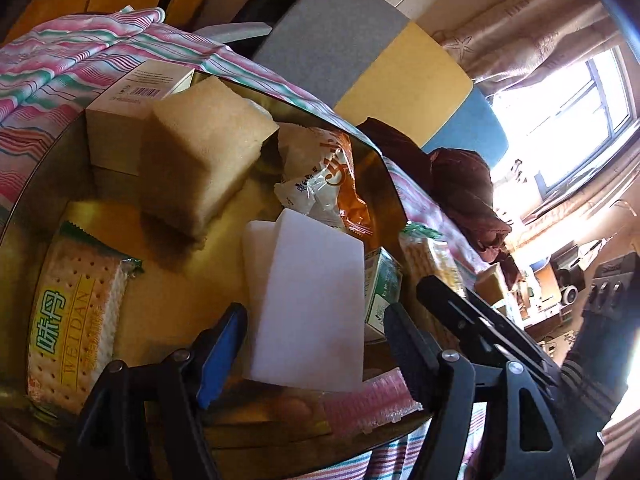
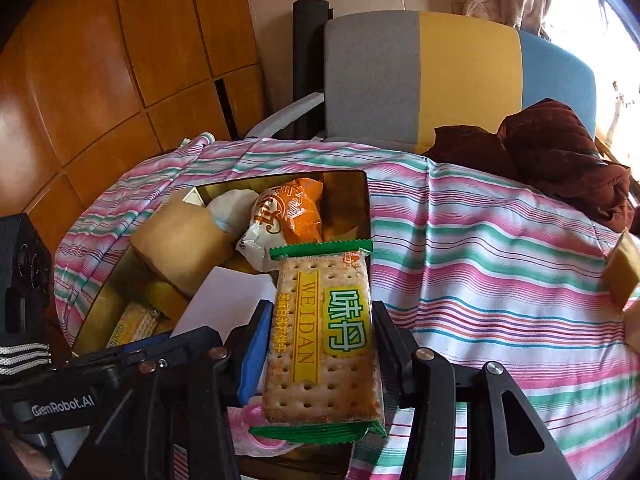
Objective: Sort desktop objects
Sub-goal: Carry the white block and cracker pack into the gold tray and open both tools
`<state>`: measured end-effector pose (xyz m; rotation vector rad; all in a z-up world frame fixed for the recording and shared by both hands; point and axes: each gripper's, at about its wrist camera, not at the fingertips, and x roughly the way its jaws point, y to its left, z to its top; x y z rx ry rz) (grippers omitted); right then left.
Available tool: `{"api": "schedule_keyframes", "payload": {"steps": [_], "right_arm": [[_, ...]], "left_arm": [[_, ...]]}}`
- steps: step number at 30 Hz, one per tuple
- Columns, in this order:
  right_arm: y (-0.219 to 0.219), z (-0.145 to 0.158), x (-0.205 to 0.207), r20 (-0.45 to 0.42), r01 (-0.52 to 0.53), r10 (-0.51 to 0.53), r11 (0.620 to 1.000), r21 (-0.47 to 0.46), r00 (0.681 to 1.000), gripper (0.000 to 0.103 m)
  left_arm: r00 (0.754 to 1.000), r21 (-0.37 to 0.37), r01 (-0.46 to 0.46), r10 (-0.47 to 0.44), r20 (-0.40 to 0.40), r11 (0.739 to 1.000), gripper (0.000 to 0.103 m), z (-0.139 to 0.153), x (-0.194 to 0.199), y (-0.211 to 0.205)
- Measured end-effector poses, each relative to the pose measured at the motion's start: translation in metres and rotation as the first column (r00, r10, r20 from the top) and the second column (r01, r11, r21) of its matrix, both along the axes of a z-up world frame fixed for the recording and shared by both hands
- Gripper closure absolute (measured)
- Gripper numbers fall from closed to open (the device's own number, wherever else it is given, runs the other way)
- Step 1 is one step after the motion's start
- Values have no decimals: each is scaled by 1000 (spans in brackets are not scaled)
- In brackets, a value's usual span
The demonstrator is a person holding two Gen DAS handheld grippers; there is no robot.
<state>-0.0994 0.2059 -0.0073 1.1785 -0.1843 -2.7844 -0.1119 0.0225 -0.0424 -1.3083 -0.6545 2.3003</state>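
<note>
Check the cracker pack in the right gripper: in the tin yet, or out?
Out. The right gripper is shut on the cracker pack, holding it at the tin's near corner, not lying inside.

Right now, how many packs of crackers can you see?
2. One cracker pack is held between the right tongs, beside the box. The other cracker pack lies inside the box, at its near left. More may be hidden under the sponges.
</note>
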Motion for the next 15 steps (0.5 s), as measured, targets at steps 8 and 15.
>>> {"api": "schedule_keyframes", "payload": {"steps": [8,15], "right_arm": [[11,5,11,-28,18,-20,998,-62,999,48],[48,6,45,-77,95,-100,993,-68,992,44]], "left_arm": [[1000,38,-7,7,-5,999,31,-2,3,-6],[999,19,27,-26,-26,999,31,-2,-5,8]]}}
